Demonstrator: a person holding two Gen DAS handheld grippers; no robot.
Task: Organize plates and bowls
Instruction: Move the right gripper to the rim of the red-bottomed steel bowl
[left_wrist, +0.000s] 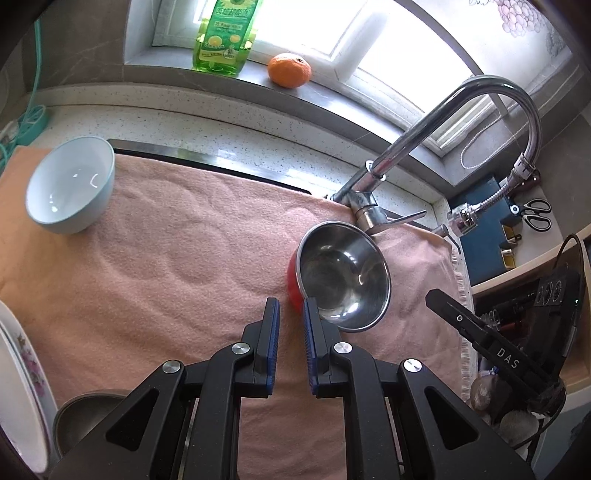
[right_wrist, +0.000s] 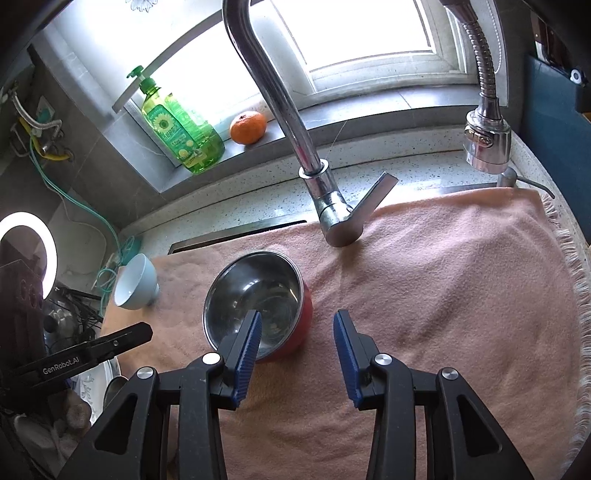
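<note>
The right claw (right_wrist: 297, 354) is standing apart and empty, its left pad overlapping the metal bowl (right_wrist: 258, 295) on the towel (right_wrist: 443, 295). Nearly together, the left claw (left_wrist: 290, 343) is holding nothing. Straddle 1 rim, squeeze gently; the blue bowl (left_wrist: 70, 184) is waiting farther off.

Bright daylight from window (left_wrist: 303, 33); overexposed panes, fisheye-warped edges, sharp.

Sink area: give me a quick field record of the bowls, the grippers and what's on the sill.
surface: pink towel laid over the sink
steel bowl: red outside, upright, empty, on the towel near the tap
blue bowl: upright, empty, at the towel's far left edge
left gripper: nearly shut, holds nothing
right gripper: open, empty, beside the steel bowl
sill: soap bottle, orange
</note>
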